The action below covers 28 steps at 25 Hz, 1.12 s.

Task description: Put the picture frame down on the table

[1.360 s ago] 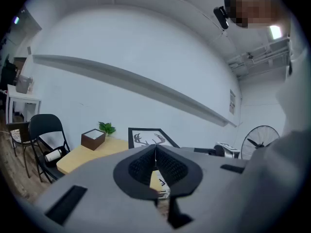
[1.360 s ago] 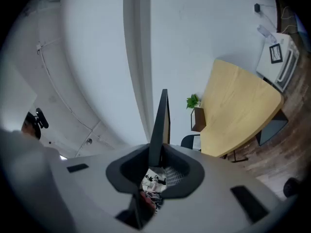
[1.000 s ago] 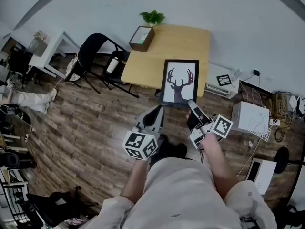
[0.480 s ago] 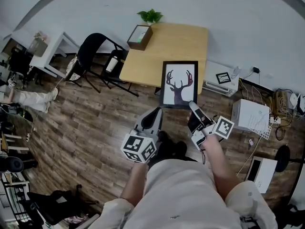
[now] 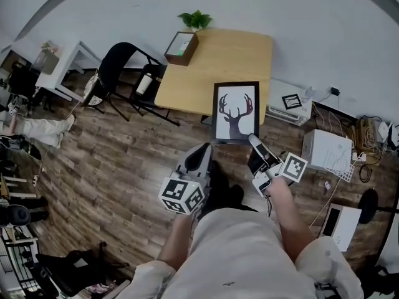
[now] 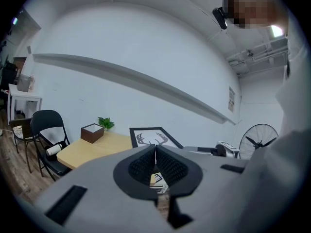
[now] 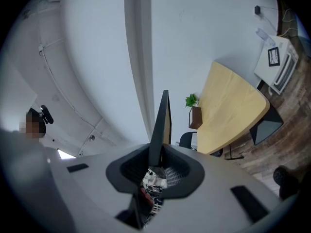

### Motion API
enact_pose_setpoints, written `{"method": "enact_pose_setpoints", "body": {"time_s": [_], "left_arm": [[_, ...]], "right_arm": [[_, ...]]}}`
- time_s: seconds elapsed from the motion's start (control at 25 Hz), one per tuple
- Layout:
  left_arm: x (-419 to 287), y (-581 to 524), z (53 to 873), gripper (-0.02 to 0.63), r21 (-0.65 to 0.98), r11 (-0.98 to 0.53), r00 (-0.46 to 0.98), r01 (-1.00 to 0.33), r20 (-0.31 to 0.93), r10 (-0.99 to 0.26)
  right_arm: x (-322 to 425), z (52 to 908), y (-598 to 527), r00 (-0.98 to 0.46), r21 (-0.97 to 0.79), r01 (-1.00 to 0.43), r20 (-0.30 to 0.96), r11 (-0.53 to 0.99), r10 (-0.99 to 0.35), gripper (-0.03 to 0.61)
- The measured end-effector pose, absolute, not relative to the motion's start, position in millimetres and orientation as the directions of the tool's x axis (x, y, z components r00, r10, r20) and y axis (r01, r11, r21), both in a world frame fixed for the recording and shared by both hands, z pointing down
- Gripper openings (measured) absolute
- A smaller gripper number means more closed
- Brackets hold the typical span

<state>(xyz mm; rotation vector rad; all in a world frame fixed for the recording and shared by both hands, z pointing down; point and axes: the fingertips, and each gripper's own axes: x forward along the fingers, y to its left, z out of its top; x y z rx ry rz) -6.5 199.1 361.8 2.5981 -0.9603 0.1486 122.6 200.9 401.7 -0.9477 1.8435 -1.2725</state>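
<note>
Against the white wall at the far side of the plank floor (image 5: pixel 106 161) stands a light wooden worktop (image 5: pixel 206 73). On its far left corner sits a dark brown box (image 5: pixel 181 47), with a small green plant (image 5: pixel 195 20) just behind it. A black folding chair (image 5: pixel 121 72) stands at the worktop's left edge. A low white unit (image 5: pixel 279 112) and a white box (image 5: pixel 324 149) lie to the right.

The picture frame (image 5: pixel 235 112) has a thin black border and a white sheet showing a dark antlered deer head. It is over the worktop's near right corner; whether it touches the wood I cannot tell. The right tongs (image 5: pixel 252 138) clamp its near edge, and the right gripper view shows the frame edge-on between the pads. The left tongs (image 5: pixel 202 149) hang near and left of the frame, apart from it, clenched on nothing.
</note>
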Motion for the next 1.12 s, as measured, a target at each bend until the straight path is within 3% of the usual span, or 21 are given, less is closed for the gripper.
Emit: {"method": "enact_pose_setpoints", "body": {"time_s": [0.84,1.12], "left_arm": [[-19,103,362,0.008,0.311,-0.708,0.77,-0.635,0.184,-0.61],[-34,9,358,0.008,0.322,-0.72,0.787,-0.615,0.198,-0.584]], "right_arm": [[104,415,107,-0.527,-0.952,-0.198,-0.097,0.233,-0.844,0.067],[89,417,11,-0.519,-0.958,-0.202,-0.071,0.203,-0.852,0.067]]}}
